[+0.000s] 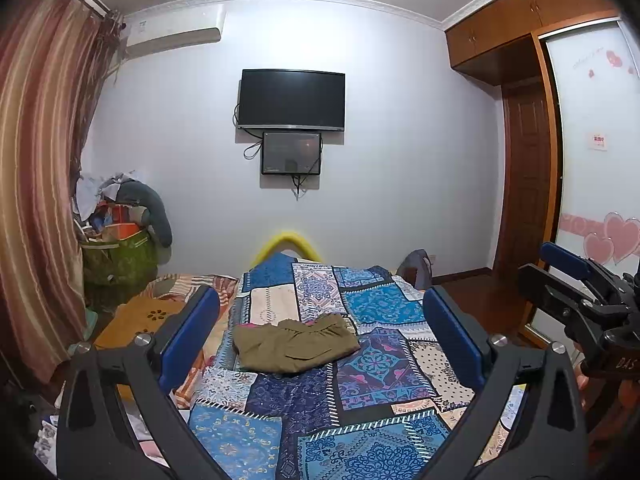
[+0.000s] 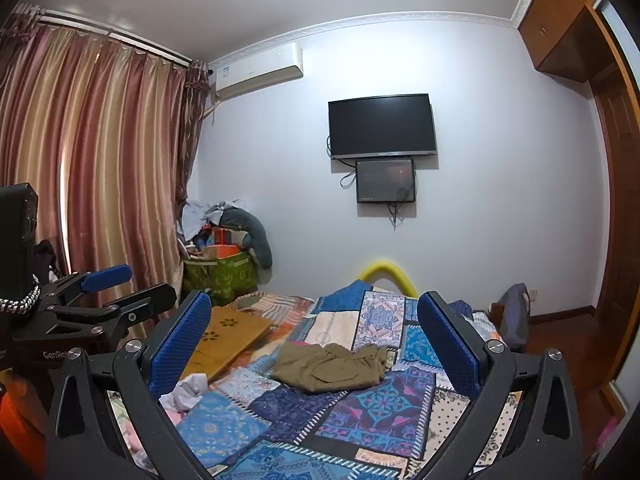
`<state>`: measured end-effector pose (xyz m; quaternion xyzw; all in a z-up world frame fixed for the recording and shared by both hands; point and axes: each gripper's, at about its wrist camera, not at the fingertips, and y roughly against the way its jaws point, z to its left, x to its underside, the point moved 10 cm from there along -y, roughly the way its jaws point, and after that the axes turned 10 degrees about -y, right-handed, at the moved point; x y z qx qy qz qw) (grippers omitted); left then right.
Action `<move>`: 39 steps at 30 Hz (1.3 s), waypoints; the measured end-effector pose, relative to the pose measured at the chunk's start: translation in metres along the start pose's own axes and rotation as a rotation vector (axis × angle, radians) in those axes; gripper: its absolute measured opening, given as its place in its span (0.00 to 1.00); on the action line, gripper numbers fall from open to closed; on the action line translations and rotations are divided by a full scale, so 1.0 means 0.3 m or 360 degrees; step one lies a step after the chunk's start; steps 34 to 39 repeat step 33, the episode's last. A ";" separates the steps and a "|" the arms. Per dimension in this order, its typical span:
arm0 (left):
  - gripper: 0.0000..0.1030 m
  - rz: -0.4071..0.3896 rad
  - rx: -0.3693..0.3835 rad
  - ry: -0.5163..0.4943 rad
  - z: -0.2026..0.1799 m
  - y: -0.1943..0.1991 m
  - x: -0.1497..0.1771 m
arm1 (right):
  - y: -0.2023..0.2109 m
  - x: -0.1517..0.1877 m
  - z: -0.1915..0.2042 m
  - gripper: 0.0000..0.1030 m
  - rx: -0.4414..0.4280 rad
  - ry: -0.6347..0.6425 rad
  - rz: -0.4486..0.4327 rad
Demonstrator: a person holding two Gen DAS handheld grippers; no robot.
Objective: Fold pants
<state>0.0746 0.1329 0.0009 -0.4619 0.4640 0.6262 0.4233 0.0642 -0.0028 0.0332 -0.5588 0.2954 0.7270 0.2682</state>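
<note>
Olive-brown pants [image 1: 295, 345] lie folded into a compact bundle on the blue patchwork bedspread [image 1: 372, 384]. They also show in the right wrist view [image 2: 330, 366]. My left gripper [image 1: 320, 340] is open and empty, held above the bed short of the pants. My right gripper [image 2: 314, 346] is open and empty, also back from the pants. The right gripper shows at the right edge of the left wrist view [image 1: 568, 276], and the left gripper at the left of the right wrist view [image 2: 120, 284].
A wooden lap tray [image 2: 228, 334] lies on the bed's left side, with crumpled white cloth [image 2: 186, 390] near it. A full green basket [image 2: 220, 276] stands in the corner by the curtains [image 2: 88, 168]. A wardrobe [image 1: 528, 152] is at right.
</note>
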 end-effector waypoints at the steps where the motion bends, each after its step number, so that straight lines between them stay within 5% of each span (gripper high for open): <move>1: 1.00 -0.0002 0.0000 -0.0002 -0.001 0.001 0.001 | 0.002 -0.001 -0.002 1.00 0.0000 -0.0002 -0.0001; 39: 1.00 0.0038 0.0103 -0.0031 -0.051 -0.023 0.009 | 0.011 -0.007 -0.038 1.00 0.0017 -0.0045 0.0002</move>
